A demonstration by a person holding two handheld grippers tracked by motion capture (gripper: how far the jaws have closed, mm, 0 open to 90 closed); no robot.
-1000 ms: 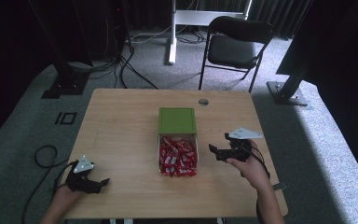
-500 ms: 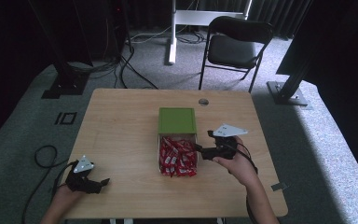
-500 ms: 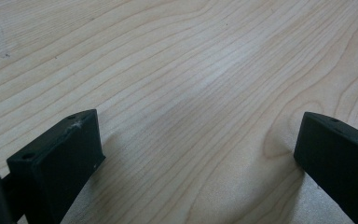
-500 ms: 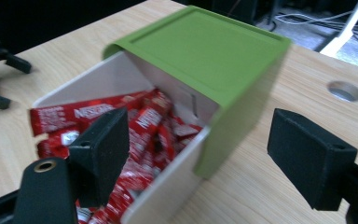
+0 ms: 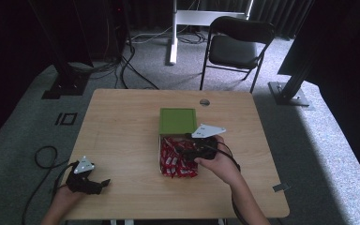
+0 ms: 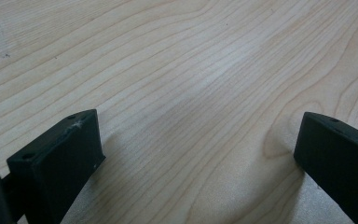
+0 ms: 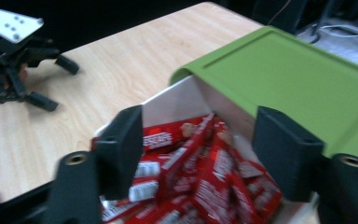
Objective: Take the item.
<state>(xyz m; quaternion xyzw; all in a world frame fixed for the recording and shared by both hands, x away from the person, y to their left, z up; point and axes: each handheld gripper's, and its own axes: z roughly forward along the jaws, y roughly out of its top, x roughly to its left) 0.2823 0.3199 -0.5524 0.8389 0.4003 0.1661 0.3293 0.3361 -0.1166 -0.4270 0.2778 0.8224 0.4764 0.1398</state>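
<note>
Centrally, white box (image 5: 160,154) full of red packets (image 7: 200,186), green lid (image 5: 177,120) open, both grippers' fingers spread, empty.

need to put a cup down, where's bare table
Free: the whole left half of the table, between the box of red packets and the left hand-held gripper, plus the far right corner. Crowded: mid-right, where the right hand-held gripper hangs over the box.

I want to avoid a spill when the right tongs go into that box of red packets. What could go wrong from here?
1. The right tongs are open over a loose heap of red packets; closing may catch several, or pinch one by its edge so it slips.
2. The green lid stands close beside one jaw; a sideways move could knock it.
3. The left tongs rest far from the white box, so nothing steadies it if pulled.
</note>
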